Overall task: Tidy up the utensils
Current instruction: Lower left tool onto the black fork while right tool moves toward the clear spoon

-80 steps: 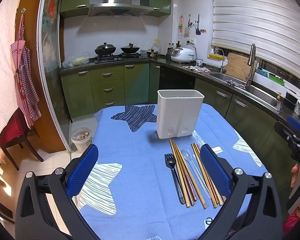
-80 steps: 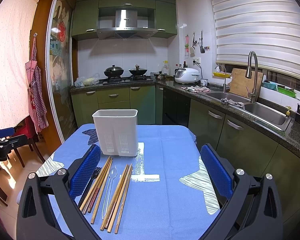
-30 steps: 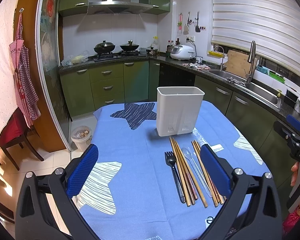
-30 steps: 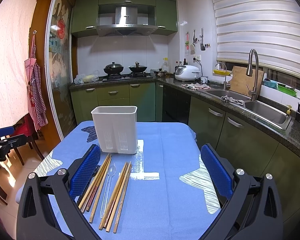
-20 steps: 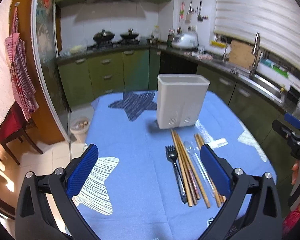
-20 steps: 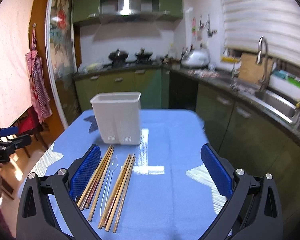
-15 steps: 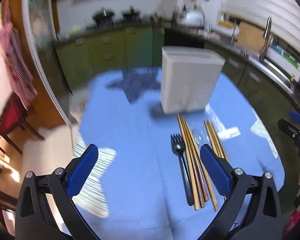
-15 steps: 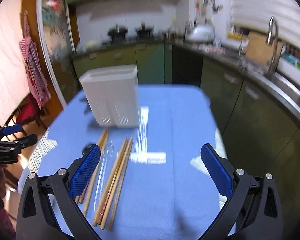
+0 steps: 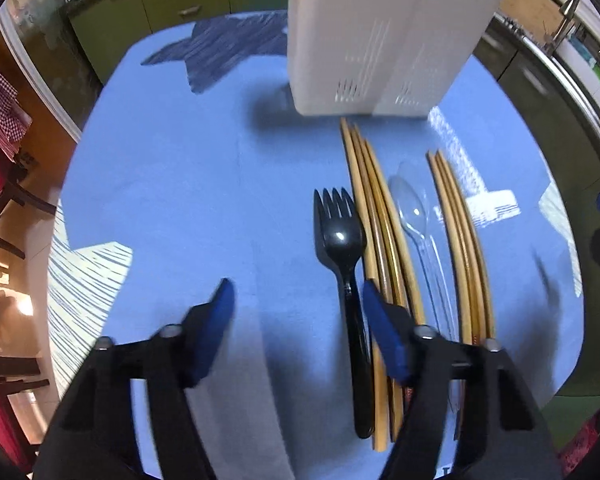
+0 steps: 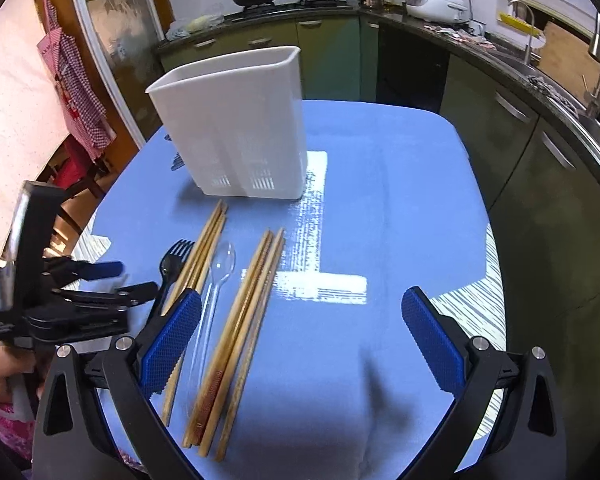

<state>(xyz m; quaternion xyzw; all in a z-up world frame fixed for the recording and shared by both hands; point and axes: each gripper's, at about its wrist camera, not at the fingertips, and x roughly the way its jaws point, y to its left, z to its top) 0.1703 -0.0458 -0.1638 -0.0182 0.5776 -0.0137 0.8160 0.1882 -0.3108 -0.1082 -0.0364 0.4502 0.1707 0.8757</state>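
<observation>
Both sets of jaws stood open and held nothing. On the left gripper [image 9: 296, 320] the blue pads were parted above the blue tablecloth [image 9: 188, 184], with the right-hand pad hanging over the handle of the black plastic fork [image 9: 342, 264] and close against the nearest bundle of wooden chopsticks [image 9: 374, 216]. The right gripper [image 10: 300, 332] hung wide open over the cloth, its left pad above the clear plastic spoon [image 10: 216, 280] and the second bundle of chopsticks [image 10: 248, 300] lying between its fingers.

All the utensils lay flat in a tight row in front of the white utensil holder [image 10: 236, 128], which stood upright at the far end of the row; none could be seen in it yet.

The crowding looked like the main risk. The fork's handle touched or nearly touched the chopsticks beside it, so a closing pad could have trapped a chopstick along with it, or pushed the bundle sideways into the spoon. A fork lying flat offers little to grip from above, and the pads might have slid off and only dragged cloth. The spoon seemed light and slippery, easily flicked away. The left view was blurred, so the pad's exact alignment could not be judged.
</observation>
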